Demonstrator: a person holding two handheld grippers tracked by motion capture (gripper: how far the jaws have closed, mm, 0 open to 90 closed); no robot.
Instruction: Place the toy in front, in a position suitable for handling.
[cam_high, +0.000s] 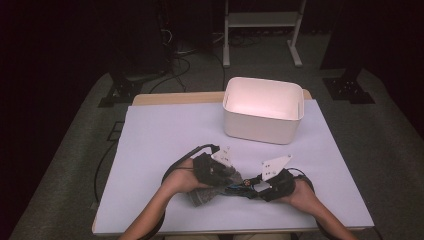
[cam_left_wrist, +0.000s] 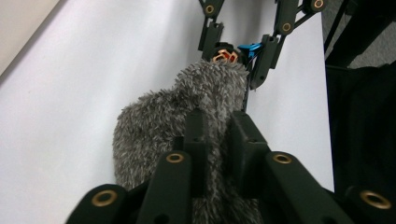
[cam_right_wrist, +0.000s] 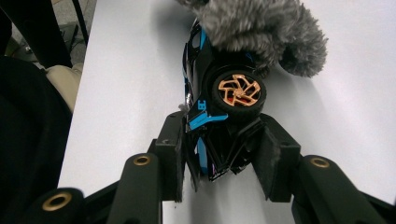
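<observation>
So both grippers are working on the same bundle near the front edge of the counter (cam_high: 165, 135), on the near side of the white bin (cam_high: 263, 111) and well apart from it. The left gripper (cam_high: 216, 169) has its jaws squeezed together on a fuzzy grey cloth (cam_left_wrist: 187, 112), pinching a fold of it right at the tips. That cloth is draped over one end of a black and blue toy car (cam_right_wrist: 210, 107), the one with the copper-coloured wheels. The right gripper (cam_high: 265, 182) comes at it from the opposite side of the bin's near wall, and its jaws are clamped on the car's bare end, one pad on each side of the body. In the right gripper view the car lies on its side, wheel facing up, with the cloth covering its far end.
</observation>
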